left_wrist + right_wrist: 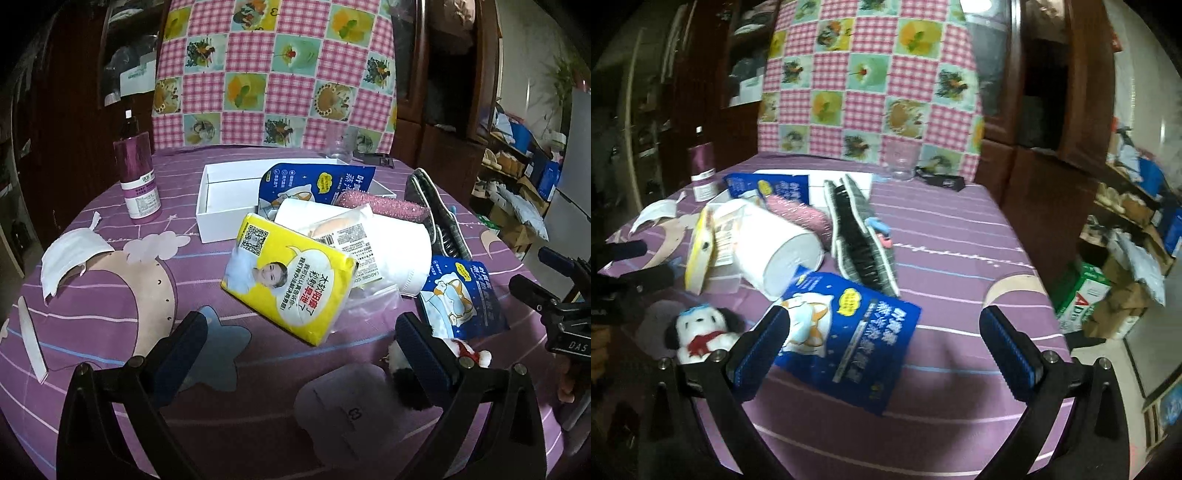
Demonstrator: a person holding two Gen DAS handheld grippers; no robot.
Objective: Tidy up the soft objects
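Note:
A pile of soft things lies mid-table: a yellow tissue pack (291, 280), a white paper roll (399, 236), a pink fuzzy roll (384, 205), a grey slipper (439, 214), two blue pouches (461, 295) (317, 181) and a white box (221, 203). My left gripper (299, 332) is open and empty, just in front of the tissue pack. A small plush dog (701, 332) sits by its right finger. My right gripper (882, 325) is open and empty, over a blue pouch (846, 328). The roll (775, 247) and slipper (860, 236) lie beyond it.
A purple bottle (138, 177) stands at the back left. A white face mask (70, 254) lies on the left. A clear glass (340, 142) and a checkered cushion (277, 74) are at the back. The table's right edge (1049, 295) drops to cluttered boxes (1108, 295).

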